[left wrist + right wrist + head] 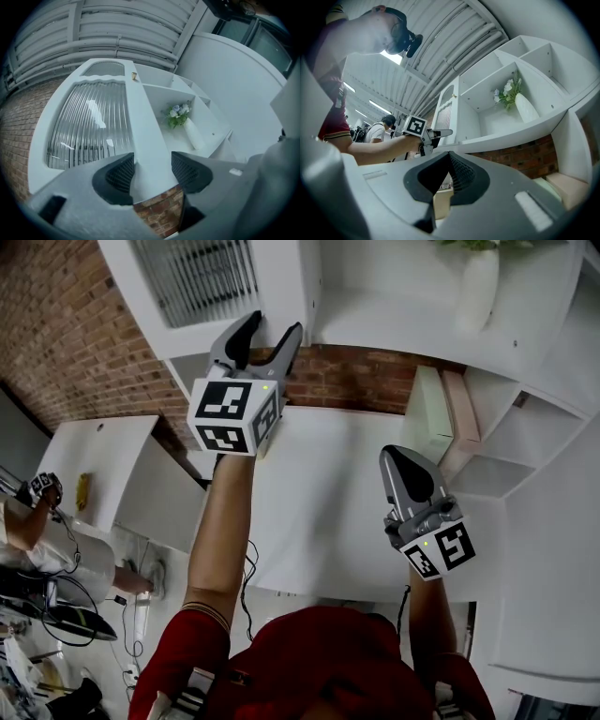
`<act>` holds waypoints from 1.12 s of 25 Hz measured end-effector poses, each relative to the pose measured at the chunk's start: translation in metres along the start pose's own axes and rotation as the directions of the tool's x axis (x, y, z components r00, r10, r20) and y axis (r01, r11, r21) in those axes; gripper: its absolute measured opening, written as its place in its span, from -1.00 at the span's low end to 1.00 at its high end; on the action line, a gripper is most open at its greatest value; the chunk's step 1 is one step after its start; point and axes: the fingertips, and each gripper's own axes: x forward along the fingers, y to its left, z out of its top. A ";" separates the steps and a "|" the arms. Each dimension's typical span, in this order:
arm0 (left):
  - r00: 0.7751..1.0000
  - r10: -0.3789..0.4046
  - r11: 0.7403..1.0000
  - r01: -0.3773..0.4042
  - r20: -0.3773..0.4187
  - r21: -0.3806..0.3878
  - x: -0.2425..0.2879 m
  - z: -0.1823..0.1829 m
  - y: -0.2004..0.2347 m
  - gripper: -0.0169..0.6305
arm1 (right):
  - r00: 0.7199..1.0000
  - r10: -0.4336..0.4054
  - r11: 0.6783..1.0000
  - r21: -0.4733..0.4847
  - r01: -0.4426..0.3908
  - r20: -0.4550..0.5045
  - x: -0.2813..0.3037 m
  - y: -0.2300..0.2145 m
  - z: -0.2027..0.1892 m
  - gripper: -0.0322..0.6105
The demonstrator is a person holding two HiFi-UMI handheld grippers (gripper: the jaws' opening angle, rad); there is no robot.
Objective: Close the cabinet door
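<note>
The white cabinet door (277, 277), with its ribbed glass pane (89, 122), stands swung open from the cabinet (394, 324) above me. My left gripper (274, 326) reaches up and straddles the door's lower free edge. In the left gripper view that gripper (152, 171) has the door's white edge filling the gap between both pads, which have been closing on it. From the right gripper view the door (447, 110) and the left gripper (443, 133) show side-on. Lower and apart from the cabinet, my right gripper (405, 460) is shut with nothing in it (450, 176).
A white vase with flowers (527, 108) stands in the open cabinet compartment (192, 133). A brick wall (56, 334) runs behind. Below lies a white table (337, 502), with white shelves (525, 437) and a beige box (459, 409) at the right. Another person (37, 521) is at the left.
</note>
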 end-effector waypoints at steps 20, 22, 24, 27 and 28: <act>0.992 -0.091 0.993 0.098 0.088 -0.068 -0.033 0.014 -0.012 -0.30 | 1.000 -0.011 1.000 -0.011 0.012 0.009 0.009 0.014 0.011 -0.86; 0.988 -0.113 0.990 0.121 0.100 -0.074 -0.042 0.017 -0.017 -0.36 | 1.000 -0.008 1.000 -0.017 0.008 0.014 0.014 0.018 0.015 -0.86; 0.983 -0.142 0.985 0.151 0.113 -0.080 -0.052 0.020 -0.023 -0.43 | 1.000 -0.004 1.000 -0.025 0.004 0.023 0.019 0.022 0.021 -0.86; 0.974 -0.182 0.976 0.195 0.132 -0.095 -0.069 0.021 -0.034 -0.57 | 0.999 0.003 0.999 -0.035 -0.002 0.042 0.025 0.028 0.030 -0.86; 0.972 -0.193 0.973 0.207 0.136 -0.099 -0.074 0.021 -0.038 -0.61 | 0.999 0.006 0.999 -0.037 -0.004 0.049 0.027 0.031 0.033 -0.86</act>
